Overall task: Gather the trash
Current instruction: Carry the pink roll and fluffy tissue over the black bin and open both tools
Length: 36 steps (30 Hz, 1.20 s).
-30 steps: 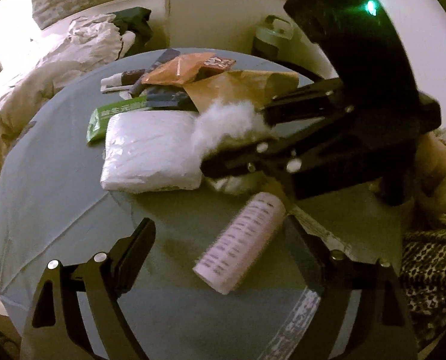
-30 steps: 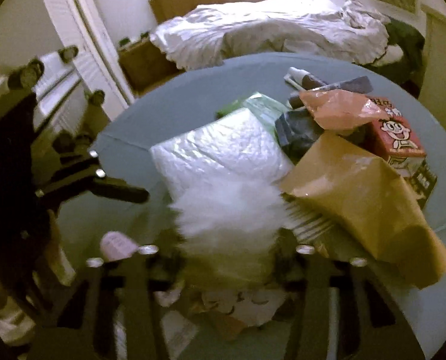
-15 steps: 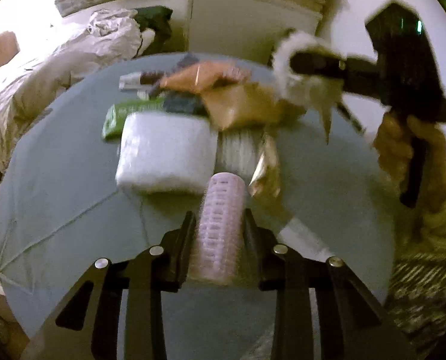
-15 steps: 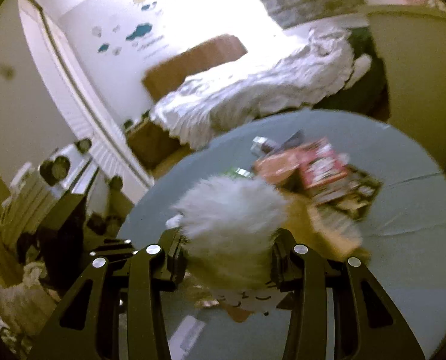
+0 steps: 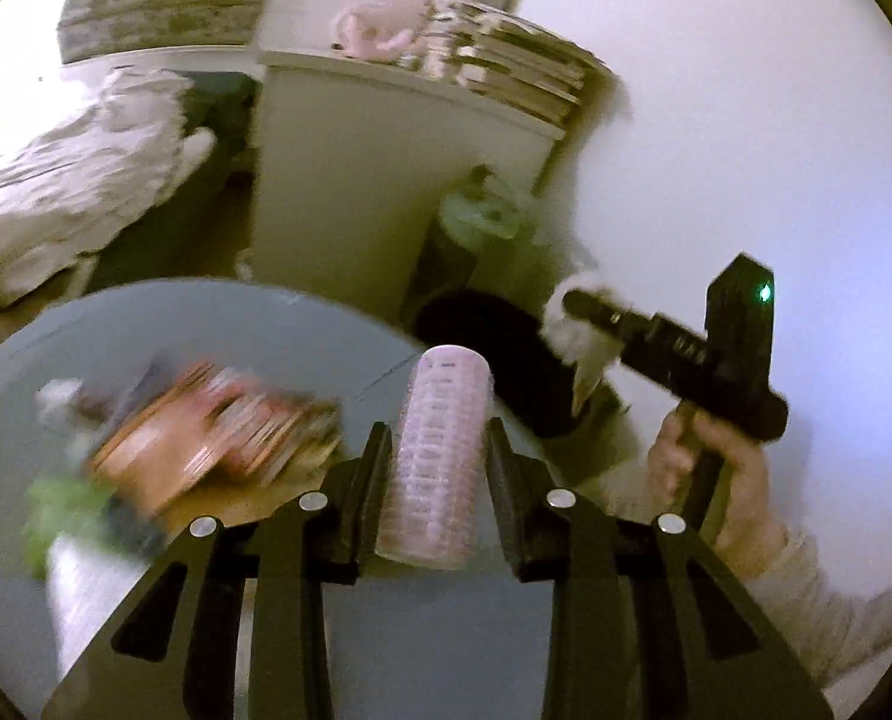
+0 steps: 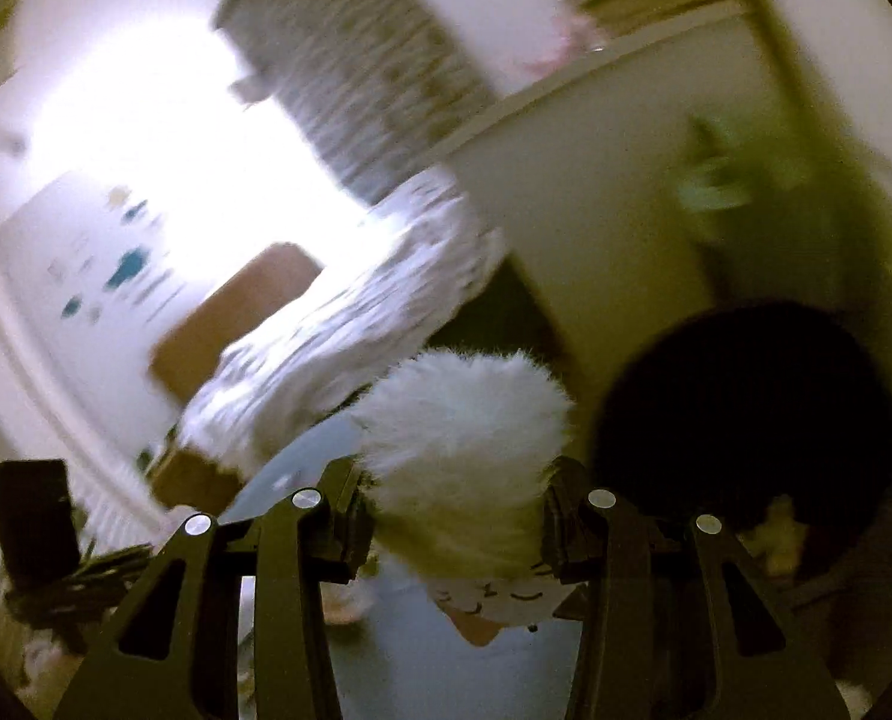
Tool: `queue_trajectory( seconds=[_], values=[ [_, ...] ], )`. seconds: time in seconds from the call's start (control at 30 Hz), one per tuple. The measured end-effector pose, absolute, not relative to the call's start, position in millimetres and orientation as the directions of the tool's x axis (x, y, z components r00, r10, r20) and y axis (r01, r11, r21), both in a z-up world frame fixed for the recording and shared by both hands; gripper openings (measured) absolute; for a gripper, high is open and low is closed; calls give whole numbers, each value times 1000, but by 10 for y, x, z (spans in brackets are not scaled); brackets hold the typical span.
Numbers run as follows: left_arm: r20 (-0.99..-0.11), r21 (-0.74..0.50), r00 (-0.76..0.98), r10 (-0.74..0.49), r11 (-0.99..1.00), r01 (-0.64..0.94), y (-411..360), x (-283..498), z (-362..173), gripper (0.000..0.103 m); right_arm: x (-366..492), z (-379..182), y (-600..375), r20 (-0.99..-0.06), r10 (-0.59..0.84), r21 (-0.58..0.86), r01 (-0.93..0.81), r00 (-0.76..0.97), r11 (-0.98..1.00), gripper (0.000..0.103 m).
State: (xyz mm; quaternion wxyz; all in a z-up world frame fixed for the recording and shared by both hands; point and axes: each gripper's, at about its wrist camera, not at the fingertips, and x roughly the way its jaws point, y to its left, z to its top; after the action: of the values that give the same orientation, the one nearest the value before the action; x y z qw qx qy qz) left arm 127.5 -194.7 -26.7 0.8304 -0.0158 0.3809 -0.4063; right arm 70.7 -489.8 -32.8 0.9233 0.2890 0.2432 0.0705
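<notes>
Pinching a pink plastic tube (image 5: 437,462) with the left tool (image 5: 437,480), its black flat fingers (image 5: 362,492) pressing on both round sides. Holding it up over the smooth grey-blue round table (image 5: 218,324), with tiny print running along its length. Squeezing a white fluffy thing (image 6: 464,450) in the right tool (image 6: 455,516), soft fur puffing out past the fingers (image 6: 338,510) and a flat paper-like tag with little drawn marks hanging below. Hovering beside a round black opening (image 6: 746,414), maybe a bin, too dark to tell. Lying blurry on the table: shiny crinkly wrappers (image 5: 206,426), orange, red and green.
</notes>
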Motion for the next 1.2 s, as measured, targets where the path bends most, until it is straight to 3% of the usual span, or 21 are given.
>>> queue_trajectory(
  seconds=[0.27,0.5,1.2],
  values=[
    [-637,-407,249,-729,593,695,-3183,1780,-414,32,874,-621,-5763,-440,101,593,204,892,779,43],
    [-672,-432,191,-716,587,685,-3821,2043,-676,32,1032,-914,-6064,-459,69,615,261,886,744,43],
    [-709,-431,150,-689,592,681,-4214,2221,-951,33,1022,-1058,-6110,-495,58,602,294,867,742,43]
  ],
)
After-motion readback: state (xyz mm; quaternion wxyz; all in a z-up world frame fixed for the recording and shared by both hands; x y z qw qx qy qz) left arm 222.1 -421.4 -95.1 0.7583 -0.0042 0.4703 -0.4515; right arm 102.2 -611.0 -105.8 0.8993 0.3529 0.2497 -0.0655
